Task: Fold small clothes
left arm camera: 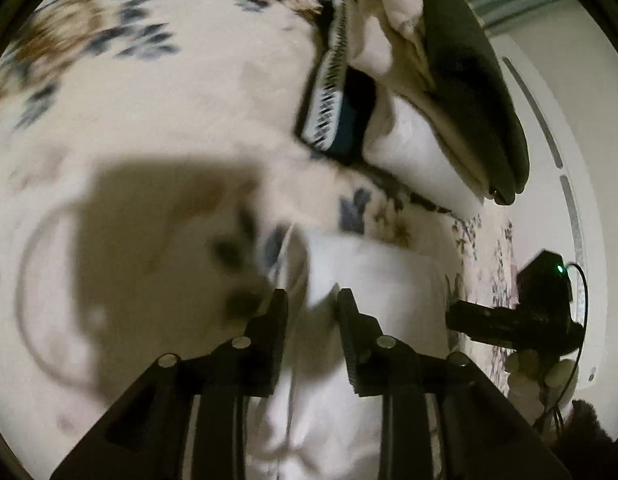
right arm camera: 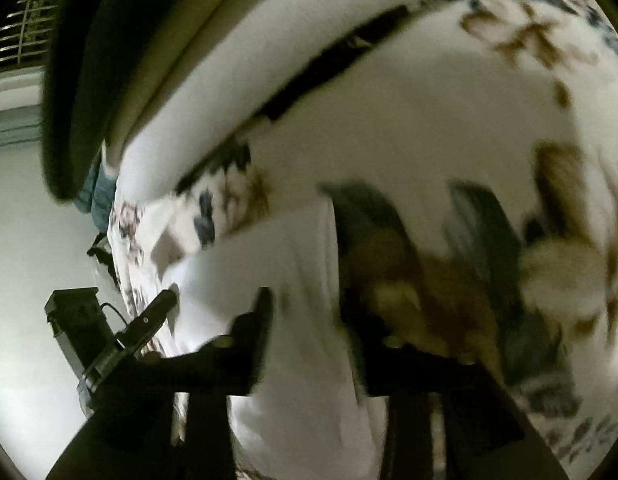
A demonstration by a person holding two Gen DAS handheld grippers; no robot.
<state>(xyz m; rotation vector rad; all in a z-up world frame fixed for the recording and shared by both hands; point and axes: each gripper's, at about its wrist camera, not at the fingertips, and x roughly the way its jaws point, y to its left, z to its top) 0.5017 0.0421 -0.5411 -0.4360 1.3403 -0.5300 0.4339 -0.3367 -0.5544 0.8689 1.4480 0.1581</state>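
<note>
A small white garment (left arm camera: 369, 280) lies on the floral bedspread (left arm camera: 157, 128). My left gripper (left arm camera: 313, 300) has its two black fingers either side of the garment's edge, with cloth between them. In the right wrist view the same white garment (right arm camera: 293, 264) runs between the fingers of my right gripper (right arm camera: 309, 304), which also has cloth between them. Both views are blurred. The right gripper also shows at the right of the left wrist view (left arm camera: 461, 312), and the left gripper at the lower left of the right wrist view (right arm camera: 165, 304).
A stack of folded clothes (left arm camera: 421, 92) sits at the far side of the bed, with a dark item (left arm camera: 477, 80) on top and a patterned band (left arm camera: 329, 92) beside it. It also shows in the right wrist view (right arm camera: 229, 80). A white wall (left arm camera: 549, 120) lies beyond.
</note>
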